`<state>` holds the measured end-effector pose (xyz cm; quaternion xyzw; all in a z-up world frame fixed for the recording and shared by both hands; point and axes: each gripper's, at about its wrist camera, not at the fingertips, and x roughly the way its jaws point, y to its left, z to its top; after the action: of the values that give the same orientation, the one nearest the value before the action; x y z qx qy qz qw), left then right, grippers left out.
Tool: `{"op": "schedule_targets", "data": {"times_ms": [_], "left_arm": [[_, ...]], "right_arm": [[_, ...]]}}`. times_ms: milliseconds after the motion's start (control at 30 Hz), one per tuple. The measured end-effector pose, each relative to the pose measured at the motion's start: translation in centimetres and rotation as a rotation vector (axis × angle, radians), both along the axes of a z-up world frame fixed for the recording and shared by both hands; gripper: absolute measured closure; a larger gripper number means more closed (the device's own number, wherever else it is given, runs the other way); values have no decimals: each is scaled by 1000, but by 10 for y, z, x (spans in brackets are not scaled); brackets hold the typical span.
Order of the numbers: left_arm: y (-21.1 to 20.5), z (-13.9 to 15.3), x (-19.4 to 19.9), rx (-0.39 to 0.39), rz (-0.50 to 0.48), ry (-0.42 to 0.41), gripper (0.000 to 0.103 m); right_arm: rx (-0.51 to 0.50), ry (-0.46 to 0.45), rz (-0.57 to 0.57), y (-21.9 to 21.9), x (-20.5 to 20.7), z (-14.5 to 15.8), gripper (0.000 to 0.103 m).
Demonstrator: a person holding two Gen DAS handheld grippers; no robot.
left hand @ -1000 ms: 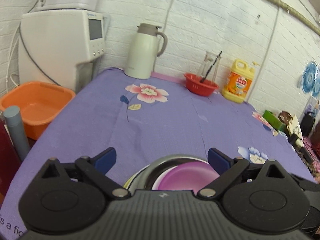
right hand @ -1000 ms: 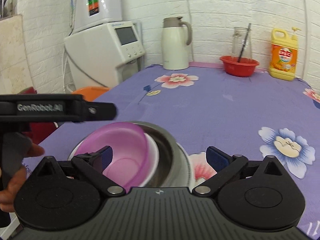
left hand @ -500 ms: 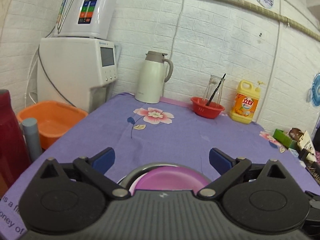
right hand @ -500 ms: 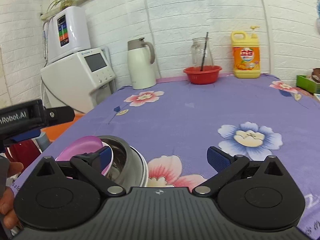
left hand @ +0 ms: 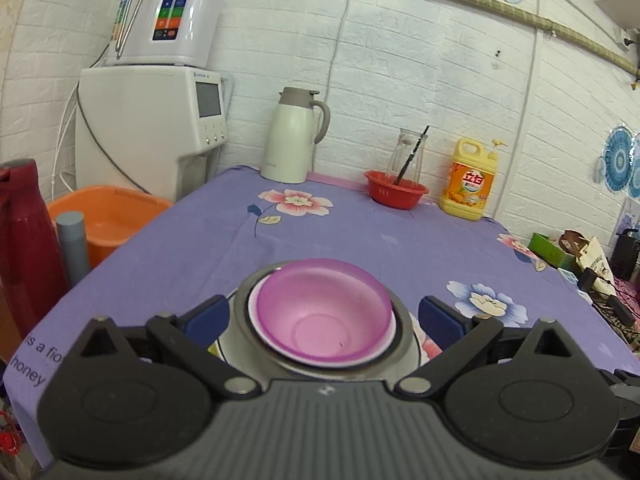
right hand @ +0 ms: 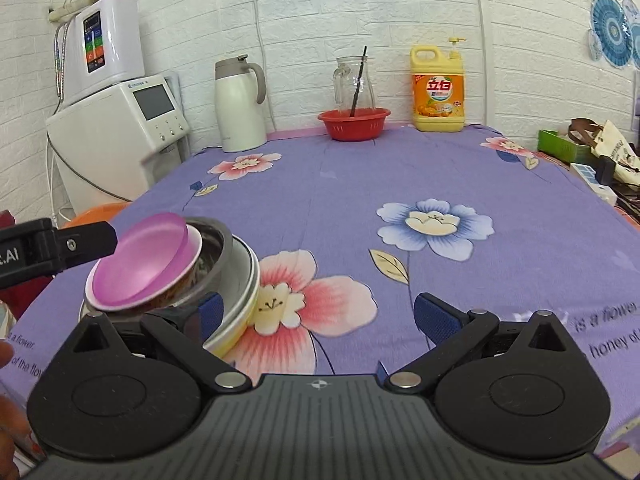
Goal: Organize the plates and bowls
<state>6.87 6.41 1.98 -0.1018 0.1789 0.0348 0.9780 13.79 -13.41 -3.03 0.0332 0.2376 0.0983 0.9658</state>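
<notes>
While the left gripper (left hand: 323,314) sits spread wide around the nested stack, purple bowl (left hand: 323,318) uppermost in the steel bowl (left hand: 402,320) at 6 o'clock on the tablecloth (right hand: 360,184), the right gripper (right hand: 318,316) gapes empty at its 3 o'clock.

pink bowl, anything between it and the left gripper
Nothing visible. The pink bowl sits on top of the nested stack, right between the open fingers of the left gripper, with only the steel bowl around it.
</notes>
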Motion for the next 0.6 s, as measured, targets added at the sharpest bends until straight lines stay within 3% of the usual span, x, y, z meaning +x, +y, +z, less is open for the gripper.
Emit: {"op": "schedule_targets", "data": {"times_ms": [167, 400, 600], "left_arm": [[-10, -12, -23, 14, -54, 12, 4], [-10, -27, -48, 44, -16, 73, 4], [-16, -22, -57, 102, 22, 54, 4]], "right_arm": [[-14, -17, -18, -6, -26, -5, 0], [0, 3, -36, -9, -56, -12, 0], [-41, -24, -46, -8, -72, -13, 0]]}}
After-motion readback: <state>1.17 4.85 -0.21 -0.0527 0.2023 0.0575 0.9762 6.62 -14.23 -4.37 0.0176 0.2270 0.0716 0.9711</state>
